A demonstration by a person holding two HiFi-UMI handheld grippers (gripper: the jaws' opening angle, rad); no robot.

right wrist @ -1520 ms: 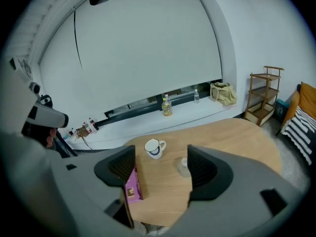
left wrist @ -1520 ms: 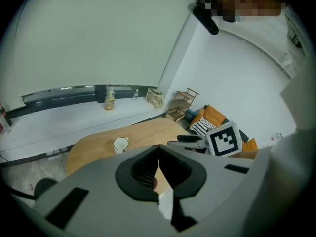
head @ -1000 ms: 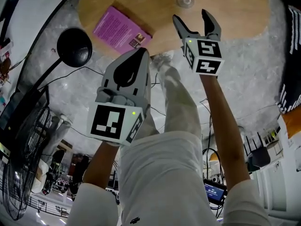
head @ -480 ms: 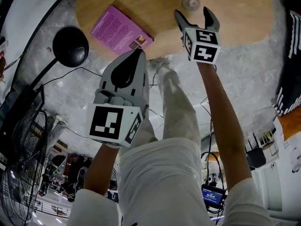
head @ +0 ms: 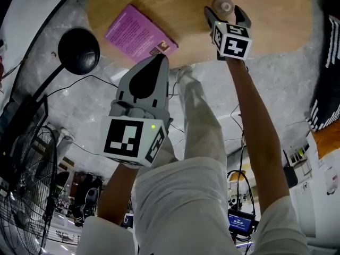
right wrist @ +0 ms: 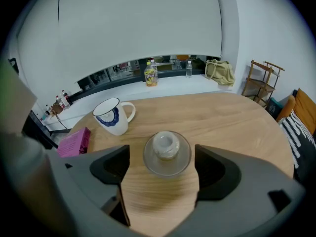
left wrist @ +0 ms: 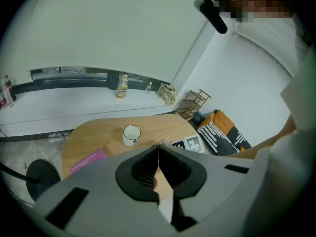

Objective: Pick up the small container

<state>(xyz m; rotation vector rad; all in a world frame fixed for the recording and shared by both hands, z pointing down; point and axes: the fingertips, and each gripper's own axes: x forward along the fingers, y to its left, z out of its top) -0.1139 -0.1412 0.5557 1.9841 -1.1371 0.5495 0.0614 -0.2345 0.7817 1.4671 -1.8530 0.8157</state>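
Small container (right wrist: 167, 153): clear, round, knobbed lid, upright.

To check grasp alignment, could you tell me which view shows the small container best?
The right gripper view: the small container sits centred between the open tongs. The head view shows it tiny, just beyond the right gripper; the left gripper view hardly shows it.

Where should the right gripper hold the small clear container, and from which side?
Grip the round outer wall of the small clear container, low down. It stands upright on the wooden table, between the open jaws of the right gripper, so a straight approach from the near side probably suits best.
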